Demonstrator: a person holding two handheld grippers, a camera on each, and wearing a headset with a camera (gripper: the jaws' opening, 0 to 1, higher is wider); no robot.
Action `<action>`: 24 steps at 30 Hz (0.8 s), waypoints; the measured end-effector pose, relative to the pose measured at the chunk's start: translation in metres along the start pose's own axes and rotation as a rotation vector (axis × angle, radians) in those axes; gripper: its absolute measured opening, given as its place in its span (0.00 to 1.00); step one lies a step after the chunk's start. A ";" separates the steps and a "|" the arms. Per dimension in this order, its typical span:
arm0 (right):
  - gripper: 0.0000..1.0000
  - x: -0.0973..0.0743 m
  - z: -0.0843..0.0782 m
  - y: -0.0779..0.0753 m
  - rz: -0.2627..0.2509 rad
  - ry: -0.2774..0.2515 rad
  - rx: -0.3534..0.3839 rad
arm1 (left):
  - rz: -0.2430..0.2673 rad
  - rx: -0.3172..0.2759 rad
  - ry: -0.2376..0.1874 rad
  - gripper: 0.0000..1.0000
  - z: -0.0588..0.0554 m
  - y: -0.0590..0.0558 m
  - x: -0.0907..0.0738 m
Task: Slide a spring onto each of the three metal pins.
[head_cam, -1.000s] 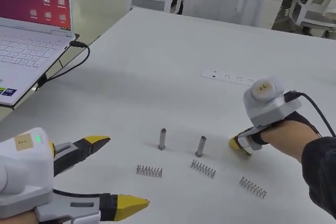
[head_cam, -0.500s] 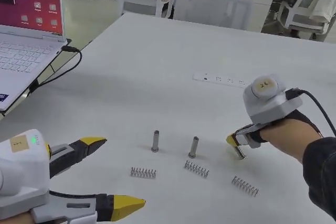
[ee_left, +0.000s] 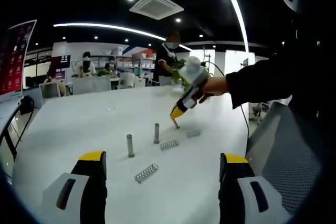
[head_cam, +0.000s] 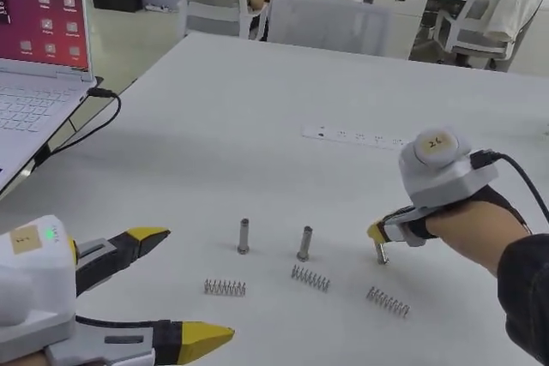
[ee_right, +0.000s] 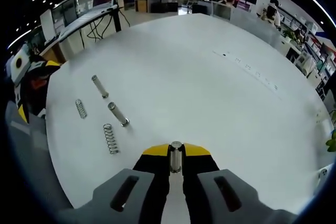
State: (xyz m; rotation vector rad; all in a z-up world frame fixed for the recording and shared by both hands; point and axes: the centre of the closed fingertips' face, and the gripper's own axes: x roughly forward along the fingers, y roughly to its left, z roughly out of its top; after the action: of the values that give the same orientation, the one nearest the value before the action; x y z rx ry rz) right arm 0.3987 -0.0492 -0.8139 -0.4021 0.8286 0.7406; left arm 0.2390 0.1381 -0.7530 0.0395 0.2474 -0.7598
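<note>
The third pin (head_cam: 382, 254) stood upright with its foot at the table (head_cam: 257, 126), clamped in the right gripper (head_cam: 378, 234). Its spring (head_cam: 387, 301) lay flat just beside it on our side (long axis crosswise). The left gripper (head_cam: 190, 282), jaws wide apart, waited well off. A second earlier, we could barely see the pin beneath the jaws.

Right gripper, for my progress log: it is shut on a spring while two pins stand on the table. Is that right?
Not quite. The right gripper is shut on a pin, not a spring, as the right gripper view shows. The other two pins do stand on the table.
</note>
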 end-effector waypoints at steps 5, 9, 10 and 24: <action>0.05 -0.004 -0.003 -0.001 -0.008 -0.012 0.007 | -0.004 0.007 -0.004 0.86 0.002 -0.002 -0.001; 0.05 -0.008 -0.006 -0.001 -0.015 -0.025 0.012 | -0.007 0.009 -0.005 0.86 0.003 -0.004 -0.001; 0.05 -0.008 -0.007 -0.001 -0.016 -0.027 0.013 | -0.008 0.011 -0.005 0.86 0.003 -0.004 0.000; 0.06 -0.014 -0.013 0.000 -0.015 -0.031 0.023 | -0.017 0.016 -0.007 0.86 0.004 -0.008 0.002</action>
State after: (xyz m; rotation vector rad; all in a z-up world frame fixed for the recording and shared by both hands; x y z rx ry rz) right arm 0.3856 -0.0628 -0.8114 -0.3749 0.8037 0.7208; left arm 0.2355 0.1307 -0.7488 0.0499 0.2357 -0.7792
